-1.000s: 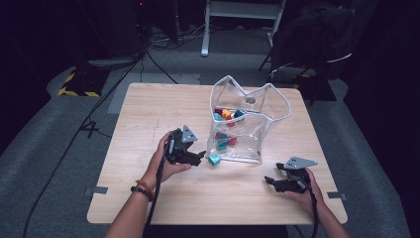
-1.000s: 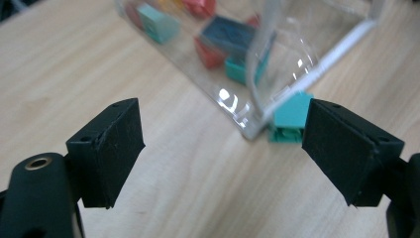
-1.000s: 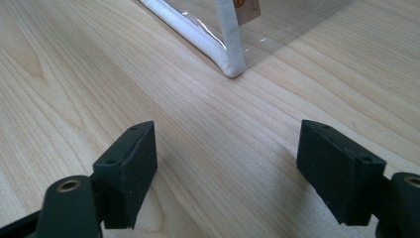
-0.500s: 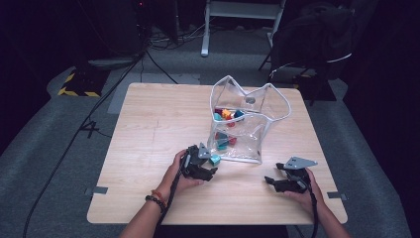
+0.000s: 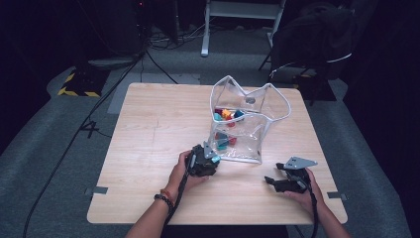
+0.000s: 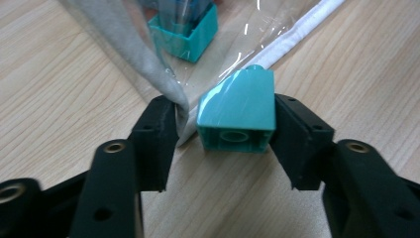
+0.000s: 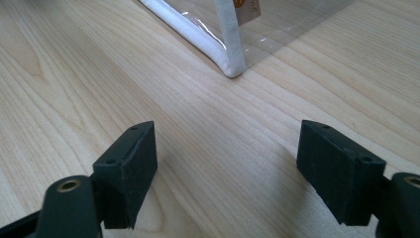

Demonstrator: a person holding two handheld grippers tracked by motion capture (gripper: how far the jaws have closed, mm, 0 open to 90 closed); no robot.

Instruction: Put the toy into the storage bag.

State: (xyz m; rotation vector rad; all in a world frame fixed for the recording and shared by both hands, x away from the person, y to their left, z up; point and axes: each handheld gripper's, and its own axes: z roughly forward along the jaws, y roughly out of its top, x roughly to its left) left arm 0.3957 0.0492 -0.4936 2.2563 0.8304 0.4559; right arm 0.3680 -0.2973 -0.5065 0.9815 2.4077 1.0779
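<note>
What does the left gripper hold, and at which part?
Not yet a firm hold: its fingers have just been closing around the turquoise sloped plastic brick; one touches its side.

Evenly lit wooden table (image 5: 148,129) at centre of the high view, surroundings dark toward every edge. Gripper views are bright; near jaws along the bottom blur, glare streaks the clear bag (image 6: 247,29).

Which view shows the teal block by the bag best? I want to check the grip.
The left gripper view: the teal block sits large between the jaws on the table, beside the clear bag. The high view gives a small teal speck at the left gripper.
</note>
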